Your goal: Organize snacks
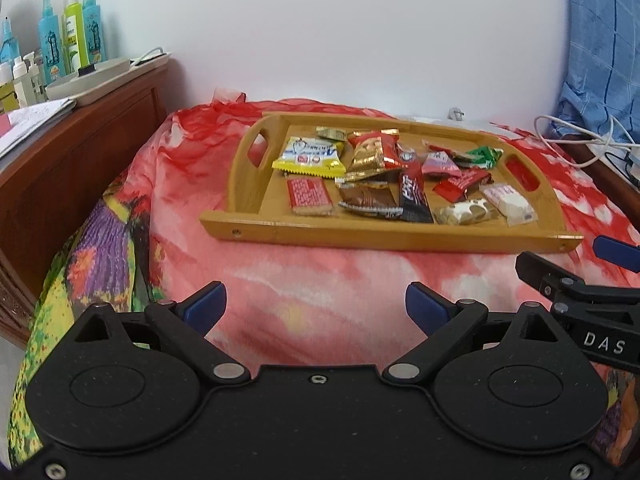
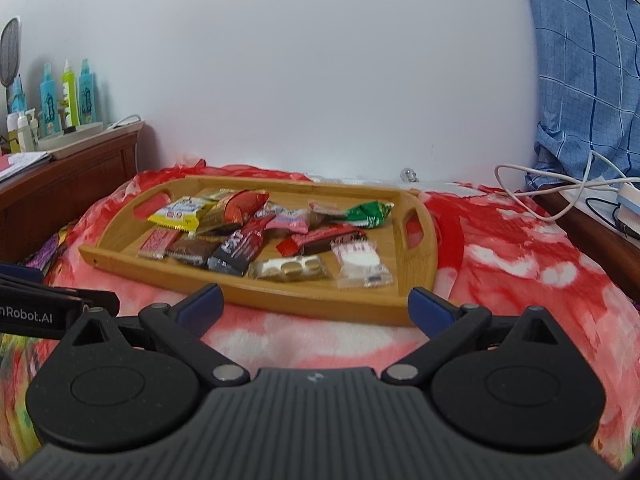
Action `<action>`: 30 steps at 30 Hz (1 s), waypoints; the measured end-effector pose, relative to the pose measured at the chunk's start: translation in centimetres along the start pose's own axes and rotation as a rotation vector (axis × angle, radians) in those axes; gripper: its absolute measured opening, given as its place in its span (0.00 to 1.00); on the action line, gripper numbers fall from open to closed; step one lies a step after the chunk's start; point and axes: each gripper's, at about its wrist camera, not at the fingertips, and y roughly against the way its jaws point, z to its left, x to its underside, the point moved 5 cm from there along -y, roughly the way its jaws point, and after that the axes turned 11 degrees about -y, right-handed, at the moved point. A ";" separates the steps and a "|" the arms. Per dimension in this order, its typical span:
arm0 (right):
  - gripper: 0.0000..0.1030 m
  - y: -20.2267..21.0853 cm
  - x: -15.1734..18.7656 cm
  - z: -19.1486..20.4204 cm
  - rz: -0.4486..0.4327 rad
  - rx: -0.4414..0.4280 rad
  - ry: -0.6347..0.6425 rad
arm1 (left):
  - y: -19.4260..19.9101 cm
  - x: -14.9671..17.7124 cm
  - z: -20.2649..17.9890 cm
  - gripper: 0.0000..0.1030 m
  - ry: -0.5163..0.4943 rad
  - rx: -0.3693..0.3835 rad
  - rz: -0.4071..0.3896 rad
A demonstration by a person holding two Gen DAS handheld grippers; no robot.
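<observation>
Both grippers fill the bottom of their frames with blue pads spread wide and nothing between them: the left gripper hangs low over the red patterned bedspread, and the right gripper does the same, its pads reaching just short of the near rim of the wooden tray. At the right edge of the left wrist view, part of the right gripper shows beside the tray's near corner. Middle of both frames, the tray lies flat on the bedspread, with cut-out handles at either end and a loose, partly overlapping scatter of wrapped snacks. Along its near side lie a clear packet of round biscuits and a white and pink packet, with a black and red bar, a brown wrapper and a red and white wafer pack to their left. Farther back sit a yellow and white packet, a red and gold bag, a pink packet and a green packet. Upper left, a dark wooden headboard carries spray bottles and papers; behind is a white wall, and at right a blue checked cloth hangs over white cables.
</observation>
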 end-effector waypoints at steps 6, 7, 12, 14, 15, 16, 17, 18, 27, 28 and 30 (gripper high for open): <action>1.00 0.5 1.9 0.2 0.029 0.024 0.010 | -0.9 1.4 -0.3 0.94 -0.028 0.005 0.034; 1.00 0.5 2.2 0.2 0.030 0.031 0.015 | -1.1 1.6 -0.4 0.94 -0.028 0.010 0.039; 1.00 0.7 3.3 -0.1 0.036 0.073 0.013 | -1.8 2.6 -0.6 0.94 -0.044 0.009 0.048; 1.00 0.6 3.6 -0.2 0.043 0.085 0.012 | -2.2 2.8 -0.6 0.94 -0.046 0.017 0.053; 1.00 0.5 3.7 -0.3 0.045 0.093 0.014 | -2.4 3.0 -0.6 0.94 -0.042 0.020 0.057; 1.00 0.3 3.8 -0.3 0.050 0.102 0.019 | -2.6 3.1 -0.5 0.96 -0.034 0.026 0.059; 1.00 0.1 4.0 -0.4 0.057 0.109 0.022 | -2.7 3.1 -0.4 0.96 -0.029 0.031 0.058; 1.00 -0.2 4.2 -0.4 0.066 0.117 0.024 | -2.7 3.1 -0.3 0.97 -0.025 0.033 0.055; 1.00 -1.3 5.2 0.0 0.093 0.134 0.028 | -2.7 3.6 -0.1 1.00 -0.044 0.049 0.030; 1.00 -1.3 5.2 -0.1 0.099 0.131 0.013 | -2.6 3.7 -0.1 1.00 -0.050 0.050 0.027; 1.00 -1.5 5.3 -0.4 0.113 0.121 -0.024 | -2.6 3.8 -0.1 1.00 -0.048 0.053 0.026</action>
